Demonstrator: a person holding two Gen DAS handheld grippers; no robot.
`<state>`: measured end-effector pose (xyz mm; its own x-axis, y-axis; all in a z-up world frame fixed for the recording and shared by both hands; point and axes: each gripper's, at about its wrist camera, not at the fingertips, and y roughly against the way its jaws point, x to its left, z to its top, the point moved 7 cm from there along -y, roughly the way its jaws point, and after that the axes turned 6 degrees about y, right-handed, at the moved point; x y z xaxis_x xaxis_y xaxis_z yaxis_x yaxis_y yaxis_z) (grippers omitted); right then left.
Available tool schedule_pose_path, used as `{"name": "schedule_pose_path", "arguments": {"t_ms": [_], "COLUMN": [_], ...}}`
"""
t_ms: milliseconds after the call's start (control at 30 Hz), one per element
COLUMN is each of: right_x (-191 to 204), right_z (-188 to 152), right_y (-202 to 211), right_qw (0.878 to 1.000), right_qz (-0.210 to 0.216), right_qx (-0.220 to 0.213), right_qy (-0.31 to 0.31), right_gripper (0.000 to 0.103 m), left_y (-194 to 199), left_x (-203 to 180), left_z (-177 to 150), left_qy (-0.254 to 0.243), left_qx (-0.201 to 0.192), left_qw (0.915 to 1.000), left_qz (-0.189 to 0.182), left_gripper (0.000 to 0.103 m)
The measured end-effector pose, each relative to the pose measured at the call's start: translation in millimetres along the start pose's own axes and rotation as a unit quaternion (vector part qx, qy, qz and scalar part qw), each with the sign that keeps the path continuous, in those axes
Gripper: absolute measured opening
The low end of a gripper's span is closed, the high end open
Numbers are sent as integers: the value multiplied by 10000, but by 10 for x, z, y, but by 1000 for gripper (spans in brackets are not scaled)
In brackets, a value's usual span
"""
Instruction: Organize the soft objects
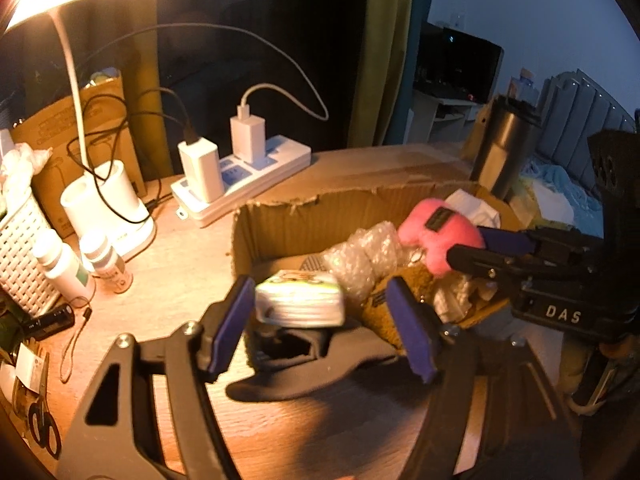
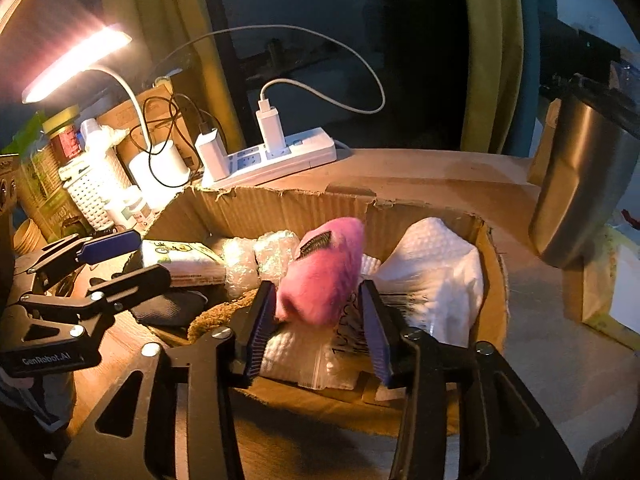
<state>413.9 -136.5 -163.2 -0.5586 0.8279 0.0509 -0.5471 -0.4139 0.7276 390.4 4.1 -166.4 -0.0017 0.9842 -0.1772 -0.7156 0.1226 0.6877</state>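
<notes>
A torn cardboard box (image 1: 280, 224) (image 2: 304, 208) sits on the wooden desk. In it lie bubble wrap (image 1: 360, 256) (image 2: 260, 256), a brown fuzzy cloth (image 1: 380, 308), a white towel (image 2: 432, 272) and a dark cloth (image 1: 304, 364). My left gripper (image 1: 320, 324) is open; a blurred tissue pack (image 1: 300, 300) (image 2: 180, 260) sits between its fingers, not clamped. My right gripper (image 2: 316, 320) (image 1: 464, 248) is shut on a pink plush toy (image 2: 324, 272) (image 1: 436, 236) and holds it over the box.
A power strip (image 1: 248, 176) (image 2: 276, 160) with white chargers and cables lies behind the box. A lit desk lamp (image 2: 76, 64), white basket (image 1: 20, 248), small bottles (image 1: 64, 268) and scissors (image 1: 44, 428) crowd the left. A steel tumbler (image 1: 504, 148) (image 2: 576, 184) stands at right.
</notes>
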Motion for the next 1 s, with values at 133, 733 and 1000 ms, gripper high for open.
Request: {"name": "schedule_pose_path", "arguments": {"t_ms": [133, 733, 1000], "right_x": [-9, 80, 212], "right_z": [12, -19, -44], "right_y": [92, 649, 949], "right_qw": [9999, 9984, 9967], "right_qz": [-68, -394, -563], "right_qx": [-64, -414, -588], "right_qy": [-43, -45, 62], "right_gripper": [51, 56, 57], "left_y": [102, 645, 1027], "left_x": [-12, -131, -197], "left_z": [25, 102, 120], "left_qy": [-1, 48, 26], "left_qx": [-95, -581, -942], "left_qw": [10000, 9980, 9950], "left_qz": [-27, -230, -332], "left_gripper": [71, 75, 93]}}
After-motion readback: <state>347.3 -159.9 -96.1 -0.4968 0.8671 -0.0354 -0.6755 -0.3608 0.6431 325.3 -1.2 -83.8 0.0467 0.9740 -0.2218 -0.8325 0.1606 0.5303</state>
